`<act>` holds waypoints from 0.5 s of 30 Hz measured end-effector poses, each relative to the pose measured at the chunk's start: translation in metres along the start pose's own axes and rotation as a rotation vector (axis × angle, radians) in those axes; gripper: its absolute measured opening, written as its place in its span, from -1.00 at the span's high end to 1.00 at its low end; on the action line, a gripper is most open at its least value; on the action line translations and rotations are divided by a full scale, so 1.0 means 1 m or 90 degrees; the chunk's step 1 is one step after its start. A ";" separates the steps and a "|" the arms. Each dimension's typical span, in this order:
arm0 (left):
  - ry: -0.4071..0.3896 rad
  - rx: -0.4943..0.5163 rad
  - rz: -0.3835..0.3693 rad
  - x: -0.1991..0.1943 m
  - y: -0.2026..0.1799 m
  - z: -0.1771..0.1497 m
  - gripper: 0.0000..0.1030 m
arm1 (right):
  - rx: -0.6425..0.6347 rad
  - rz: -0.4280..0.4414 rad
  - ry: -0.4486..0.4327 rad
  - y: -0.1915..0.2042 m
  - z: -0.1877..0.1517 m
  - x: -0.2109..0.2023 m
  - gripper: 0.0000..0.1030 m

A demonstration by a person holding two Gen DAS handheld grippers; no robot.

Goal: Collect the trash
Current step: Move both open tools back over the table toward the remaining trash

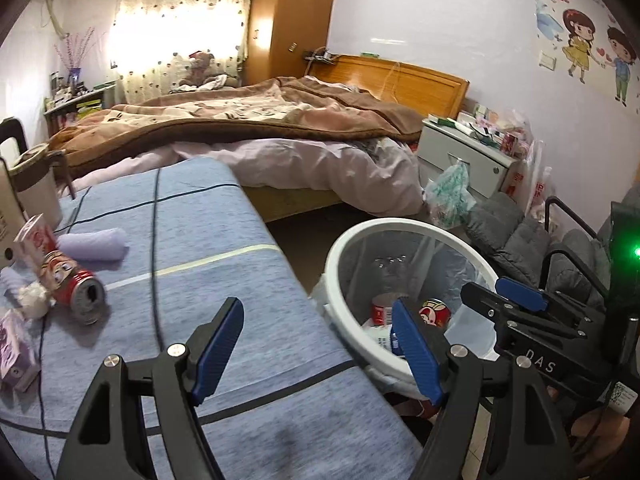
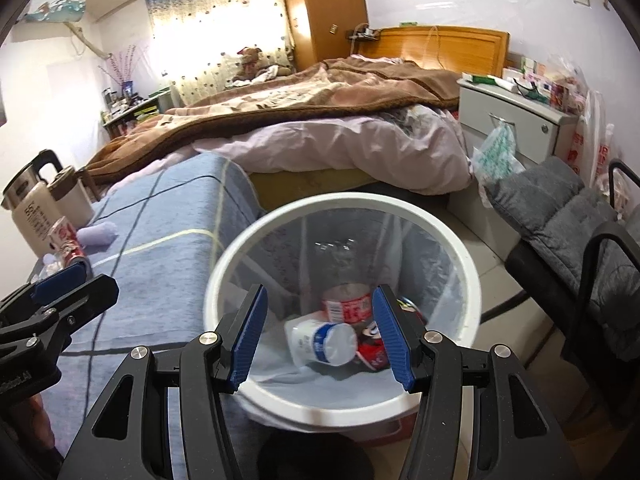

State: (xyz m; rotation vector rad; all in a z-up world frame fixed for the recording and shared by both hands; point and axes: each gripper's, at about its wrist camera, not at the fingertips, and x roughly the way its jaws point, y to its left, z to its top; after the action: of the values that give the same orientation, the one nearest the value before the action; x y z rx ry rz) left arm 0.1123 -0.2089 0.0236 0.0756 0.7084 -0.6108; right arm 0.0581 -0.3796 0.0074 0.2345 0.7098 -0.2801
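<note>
A white-rimmed trash bin (image 2: 468,276) with a clear liner stands on the floor beside the blue table; it also shows in the left wrist view (image 1: 340,248). Inside lie a white bottle (image 2: 320,340), a red-labelled bottle (image 2: 348,304) and a red can (image 2: 372,354). My right gripper (image 2: 320,332) is open and empty above the bin. My left gripper (image 1: 320,348) is open and empty over the table's right edge. On the table at left lie a red can (image 1: 74,286), a crumpled tissue (image 1: 34,298), a red-and-white carton (image 1: 34,240) and a purple carton (image 1: 16,348).
A blue checked cloth (image 1: 224,248) covers the table, with a black cable (image 1: 154,264) across it. A rolled lilac towel (image 1: 94,244) and a kettle (image 2: 44,208) stand at the far left. A bed (image 1: 260,128), a nightstand (image 1: 464,152) and a grey padded chair (image 2: 560,216) surround the bin.
</note>
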 end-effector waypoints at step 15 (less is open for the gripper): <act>-0.036 -0.071 0.083 -0.045 0.072 -0.022 -0.52 | -0.063 0.089 -0.008 0.077 -0.005 -0.003 -0.08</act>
State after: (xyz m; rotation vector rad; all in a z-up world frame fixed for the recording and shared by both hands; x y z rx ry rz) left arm 0.1122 -0.1208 0.0251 0.0019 0.6764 -0.4465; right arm 0.0784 -0.3053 0.0151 0.1871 0.6892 -0.1128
